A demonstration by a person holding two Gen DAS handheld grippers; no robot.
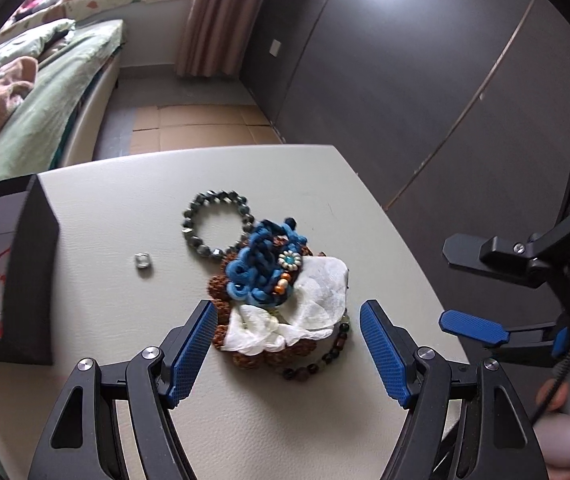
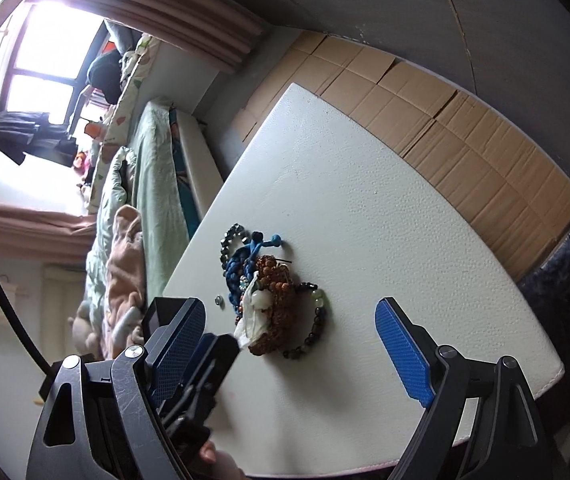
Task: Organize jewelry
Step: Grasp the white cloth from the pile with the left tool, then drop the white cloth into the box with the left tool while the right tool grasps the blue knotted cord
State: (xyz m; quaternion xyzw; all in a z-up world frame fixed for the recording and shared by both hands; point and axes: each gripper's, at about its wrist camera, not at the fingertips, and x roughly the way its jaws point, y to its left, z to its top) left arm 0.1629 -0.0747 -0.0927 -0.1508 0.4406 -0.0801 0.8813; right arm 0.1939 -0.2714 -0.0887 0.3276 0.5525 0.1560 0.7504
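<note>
Table (image 1: 125,400) holds a tangled pile (image 1: 273,280); both grippers (image 1: 285,350) (image 2: 297,352) gape, empty. One grab might drag everything.

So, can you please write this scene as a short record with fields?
surface: white table
pile: blue cord bracelet, brown seed beads, white tissue, dark bead strand
beside pile: grey faceted bracelet, small silver ring
box: black box, open, red string inside
left gripper: open
right gripper: open
</note>
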